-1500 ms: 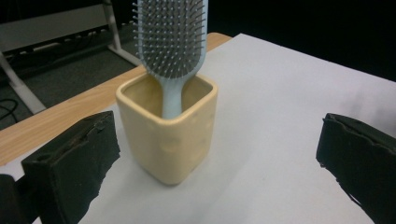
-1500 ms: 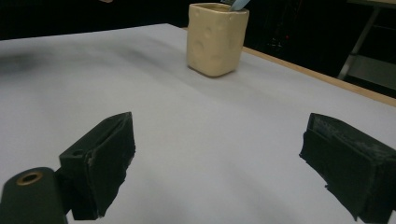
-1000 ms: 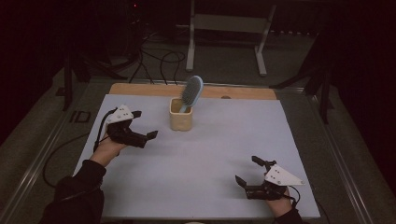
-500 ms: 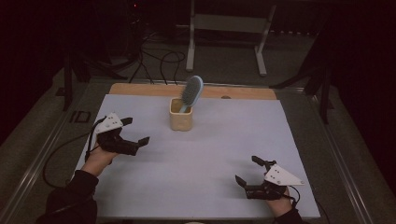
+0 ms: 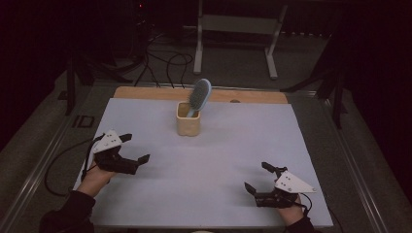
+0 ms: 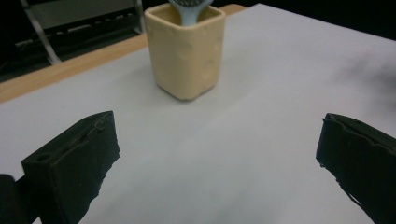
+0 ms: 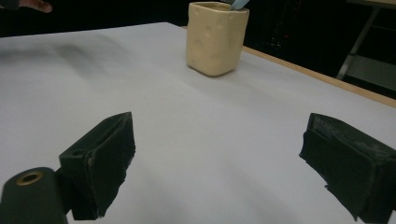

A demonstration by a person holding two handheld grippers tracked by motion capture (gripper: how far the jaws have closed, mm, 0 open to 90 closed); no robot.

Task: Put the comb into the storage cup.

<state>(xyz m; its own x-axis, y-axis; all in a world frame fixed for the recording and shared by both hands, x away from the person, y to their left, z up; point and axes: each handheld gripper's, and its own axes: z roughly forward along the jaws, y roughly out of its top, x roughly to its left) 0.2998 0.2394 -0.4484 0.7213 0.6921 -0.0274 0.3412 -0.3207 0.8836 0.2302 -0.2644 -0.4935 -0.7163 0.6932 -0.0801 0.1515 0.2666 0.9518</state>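
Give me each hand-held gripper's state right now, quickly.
Left hand-held gripper: open, holding nothing.
Right hand-held gripper: open, holding nothing.

One camera sits high above the person's side and looks forward and down on the whole white table [image 5: 218, 165], from far off. Another rides on the left gripper [image 5: 135, 148], low over the table, and looks ahead between its wide-apart jaws at the yellow cup [image 6: 186, 49], which is close in front. A third rides on the right gripper [image 5: 259, 178], also low, with the same cup farther ahead. All three views share the cup and the table around it.
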